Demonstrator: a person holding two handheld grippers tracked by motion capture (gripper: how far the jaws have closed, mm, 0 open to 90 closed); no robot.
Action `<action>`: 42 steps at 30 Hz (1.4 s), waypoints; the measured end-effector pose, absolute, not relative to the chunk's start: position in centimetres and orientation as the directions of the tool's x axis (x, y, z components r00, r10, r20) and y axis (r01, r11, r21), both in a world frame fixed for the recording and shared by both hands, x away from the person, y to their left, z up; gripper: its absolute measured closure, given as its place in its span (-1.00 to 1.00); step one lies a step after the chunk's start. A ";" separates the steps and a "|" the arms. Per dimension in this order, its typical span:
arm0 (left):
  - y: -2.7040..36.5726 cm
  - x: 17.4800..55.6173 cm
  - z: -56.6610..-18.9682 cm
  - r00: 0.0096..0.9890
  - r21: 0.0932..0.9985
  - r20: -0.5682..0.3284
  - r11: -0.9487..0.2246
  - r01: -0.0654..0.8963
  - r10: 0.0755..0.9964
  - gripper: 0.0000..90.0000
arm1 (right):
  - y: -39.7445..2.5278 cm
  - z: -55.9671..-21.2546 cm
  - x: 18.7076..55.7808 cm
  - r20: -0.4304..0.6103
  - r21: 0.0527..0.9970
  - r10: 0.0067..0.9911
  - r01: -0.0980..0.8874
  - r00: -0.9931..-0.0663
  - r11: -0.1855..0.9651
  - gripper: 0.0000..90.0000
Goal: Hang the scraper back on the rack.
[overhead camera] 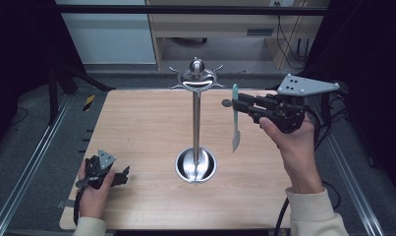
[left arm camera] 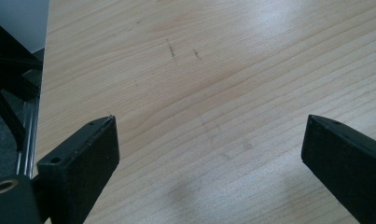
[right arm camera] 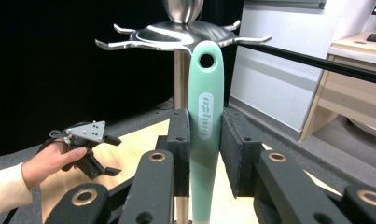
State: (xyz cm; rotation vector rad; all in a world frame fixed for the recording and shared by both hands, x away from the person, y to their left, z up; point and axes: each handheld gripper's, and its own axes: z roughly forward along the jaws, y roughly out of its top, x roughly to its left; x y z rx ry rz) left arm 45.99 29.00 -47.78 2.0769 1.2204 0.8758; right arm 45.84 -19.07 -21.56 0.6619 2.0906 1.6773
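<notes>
1. Right hand (overhead camera: 296,140) is raised well above the table (overhead camera: 136,128), forearm coming up from the near right edge, cream sleeve (overhead camera: 313,216) at the wrist. It carries the right gripper (overhead camera: 237,105) roughly level, jaws pointing left toward the stand's top.

2. Right gripper is clamped on a mint-green utensil (overhead camera: 235,118). In the right gripper view both pads press the green handle (right arm camera: 205,135) from either side, approx mid-handle, w/ the hanging hole at the handle's end sticking up past the jaws.

3. Utensil hangs near vertical: handle end up, pale blade end down, off the table. It's just right of the stand's pole, apart from it, not touching.

4. Handle's hole sits close below one of the hooks on the metal stand (overhead camera: 196,123); in the right gripper view the hole is just under the hook ring (right arm camera: 176,35). Can't tell if it touches a hook.

5. Stand is at table centre: round steel base (overhead camera: 196,165), thin pole, hook crown w/ a ball knob on top.

6. Left hand (overhead camera: 93,189) rests low at the near left corner of the table, wrist almost on the edge. Left gripper (overhead camera: 123,175) lies close to the wood, jaws pointing right toward the base, well apart from it.

7. Left gripper is spread wide, nothing betw the jaws: its own view shows the two black jaws far apart over bare wood grain (left arm camera: 209,93).
</notes>
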 end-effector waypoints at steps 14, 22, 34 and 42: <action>28.9 46.0 -47.9 0.373 0.738 0.250 -0.425 0.524 0.894 -0.91 | -18.3 -21.0 46.6 0.004 0.968 0.548 0.141 -0.837 0.209 0.65; 28.9 46.0 -47.9 0.372 0.739 0.250 -0.424 0.524 0.894 -0.91 | -18.0 -21.0 46.9 0.001 0.964 0.540 0.146 -0.841 0.224 0.65; 28.9 46.0 -47.8 0.372 0.739 0.249 -0.424 0.523 0.894 -0.91 | -17.3 -21.0 47.1 -0.001 0.960 0.539 0.150 -0.842 0.237 0.65; 28.9 46.0 -47.8 0.373 0.740 0.249 -0.423 0.522 0.894 -0.91 | -16.9 -21.2 47.3 0.009 0.962 0.540 0.156 -0.841 0.226 0.65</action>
